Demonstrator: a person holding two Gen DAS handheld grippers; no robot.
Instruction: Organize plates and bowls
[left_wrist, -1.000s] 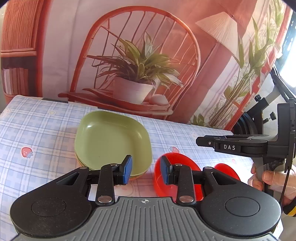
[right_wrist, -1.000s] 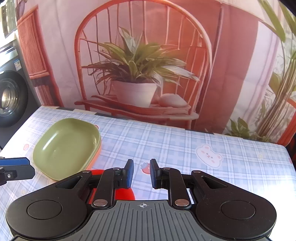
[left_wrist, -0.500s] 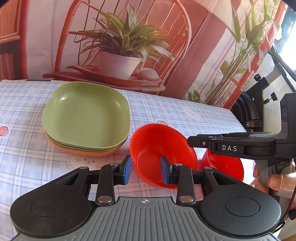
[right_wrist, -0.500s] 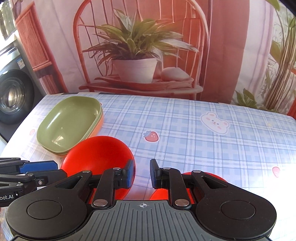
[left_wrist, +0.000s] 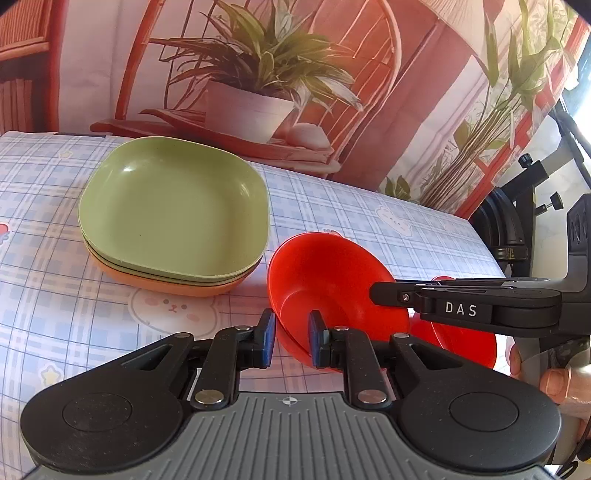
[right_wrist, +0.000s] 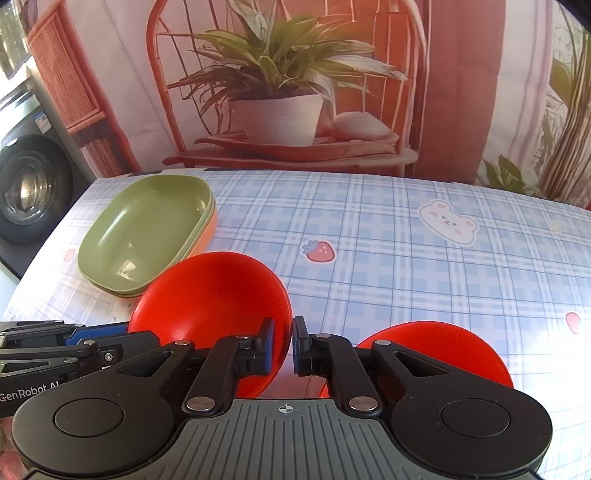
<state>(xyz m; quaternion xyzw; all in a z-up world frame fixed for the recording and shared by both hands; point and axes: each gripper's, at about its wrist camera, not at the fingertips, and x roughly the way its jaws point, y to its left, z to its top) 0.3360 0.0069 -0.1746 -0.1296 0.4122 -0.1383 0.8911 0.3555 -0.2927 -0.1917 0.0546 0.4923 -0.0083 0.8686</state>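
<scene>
red bowl (left_wrist: 332, 280) is tilted above the cloth (left_wrist: 55, 295), its rim pinched between the left gripper (left_wrist: 291, 341) fingers. second bowl (right_wrist: 443, 350) rests on the cloth just right of it. right gripper (right_wrist: 282, 349) nearly closed, holding nothing. plate stack (left_wrist: 173, 214), green on orange, sits left.

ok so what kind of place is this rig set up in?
Probably a staged home-style data-collection corner, not a real kitchen. The chair and potted plant are only printed on a fabric backdrop, a washing machine stands at the table's left, and a black stand sits beside the plaid tablecloth.
</scene>
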